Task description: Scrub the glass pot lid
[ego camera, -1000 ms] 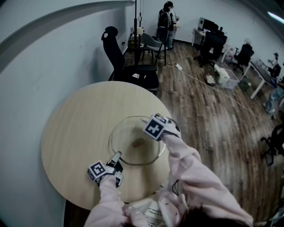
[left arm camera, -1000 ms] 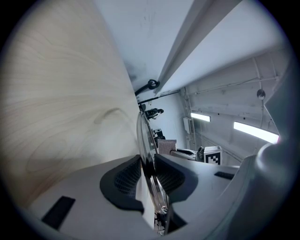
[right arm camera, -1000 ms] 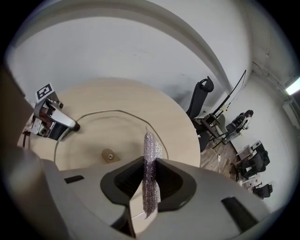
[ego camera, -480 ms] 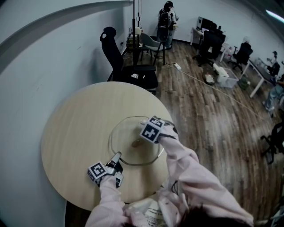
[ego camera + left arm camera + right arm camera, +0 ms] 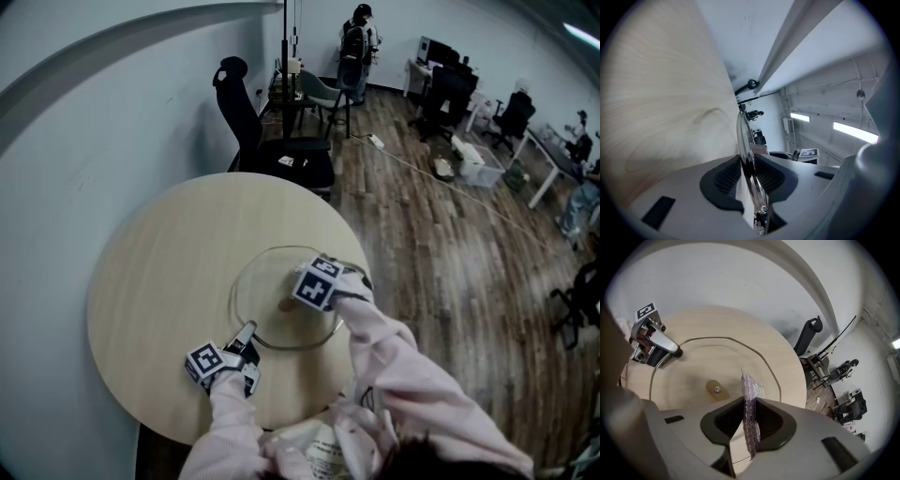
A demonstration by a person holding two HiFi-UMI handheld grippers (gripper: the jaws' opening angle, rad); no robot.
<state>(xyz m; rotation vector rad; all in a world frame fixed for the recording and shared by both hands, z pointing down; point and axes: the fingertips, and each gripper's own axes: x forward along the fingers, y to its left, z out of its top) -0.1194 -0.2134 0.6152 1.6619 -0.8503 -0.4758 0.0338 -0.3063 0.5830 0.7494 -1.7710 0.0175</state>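
Glass pot lid (image 5: pixel 262 298), one: left gripper (image 5: pixel 748 174) jaws pinch rim; right gripper (image 5: pixel 750 423) jaws pinch one scrubber (image 5: pixel 751 389).

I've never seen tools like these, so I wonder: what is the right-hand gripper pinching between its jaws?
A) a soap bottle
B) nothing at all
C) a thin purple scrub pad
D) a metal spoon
C: the right gripper view shows the right gripper with its jaws closed on a thin purple scrub pad, held over the glass lid.
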